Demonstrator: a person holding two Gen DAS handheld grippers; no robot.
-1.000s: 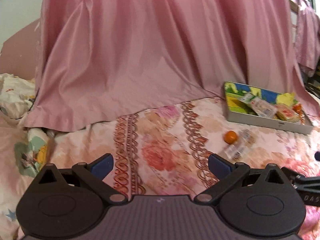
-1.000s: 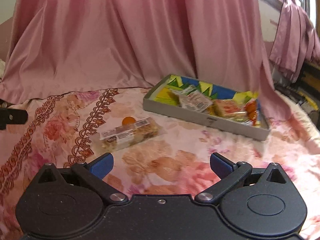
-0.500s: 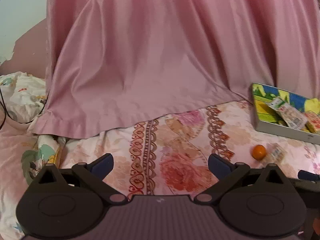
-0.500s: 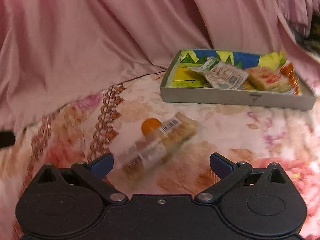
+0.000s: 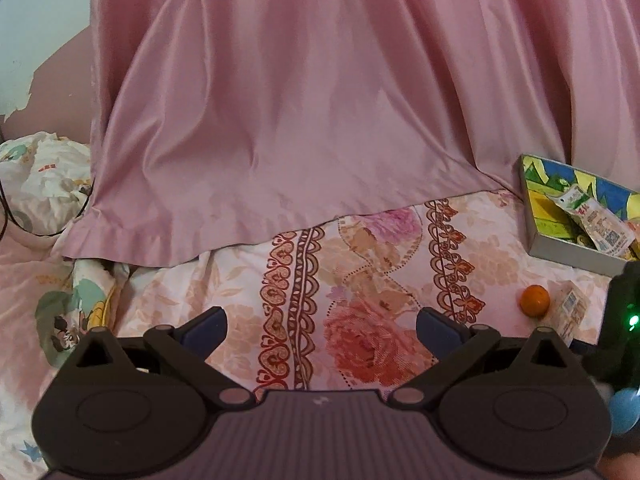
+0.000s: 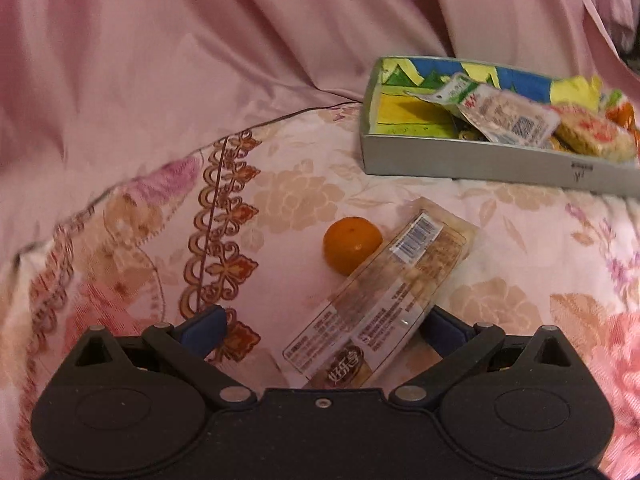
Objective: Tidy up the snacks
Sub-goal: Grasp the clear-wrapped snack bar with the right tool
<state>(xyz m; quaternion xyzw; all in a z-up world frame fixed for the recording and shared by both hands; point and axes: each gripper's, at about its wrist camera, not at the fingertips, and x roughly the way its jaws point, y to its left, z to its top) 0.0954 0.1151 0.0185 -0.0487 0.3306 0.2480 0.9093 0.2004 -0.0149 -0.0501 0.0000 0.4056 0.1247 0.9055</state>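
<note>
Right tongs (image 6: 320, 330): spread, straddling the snack bar (image 6: 384, 300) on the bed (image 6: 520, 240), near the orange (image 6: 352, 245) | tray (image 6: 480, 164) far right | bar likely light, crinkly, slippery; grip mid-length across its width | left tongs (image 5: 320, 330): spread, empty.

left gripper (image 5: 322, 326) sits low centre of its frame, jaws spread wide, nothing between the blue pads (image 5: 206, 326); right gripper (image 6: 322, 326) likewise wide apart – blue pads (image 6: 202, 328) at lower left and lower right, not clamped on anything
</note>
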